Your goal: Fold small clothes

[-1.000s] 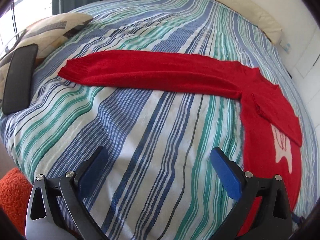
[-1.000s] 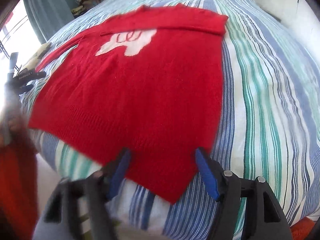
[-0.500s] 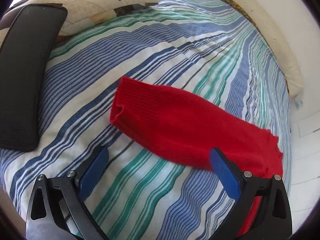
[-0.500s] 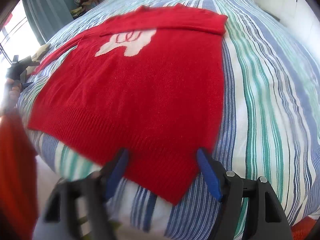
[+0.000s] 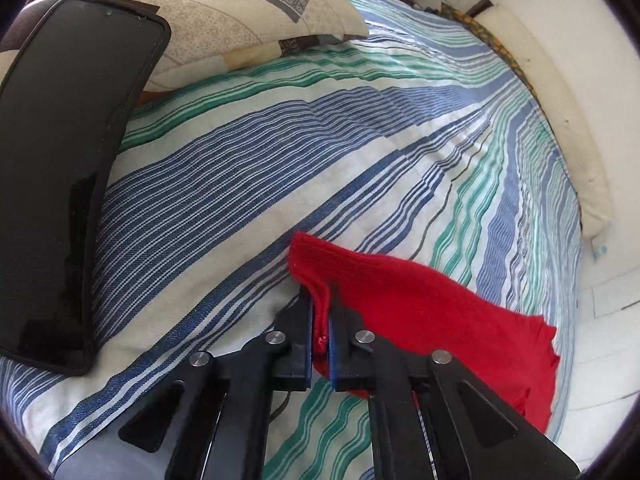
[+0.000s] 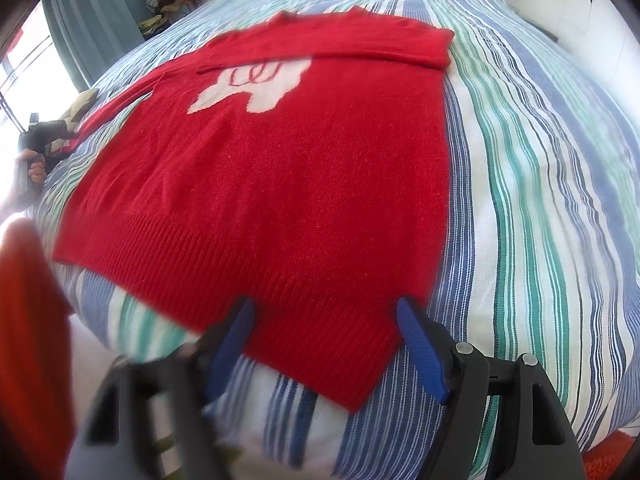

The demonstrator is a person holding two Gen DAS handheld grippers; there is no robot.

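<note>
Striped bedspread (image 5: 280, 168), patterned pillow (image 5: 224, 8); teal curtain (image 6: 92, 32) beside bright window (image 6: 20, 64); white wall (image 5: 580, 80).

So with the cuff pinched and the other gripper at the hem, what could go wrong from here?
The left gripper pinches only the edge of the sleeve cuff, so the knit may slip out. The right gripper is opening astride the sweater hem without pinning it, so pulling the sleeve could drag the body askew.
</note>
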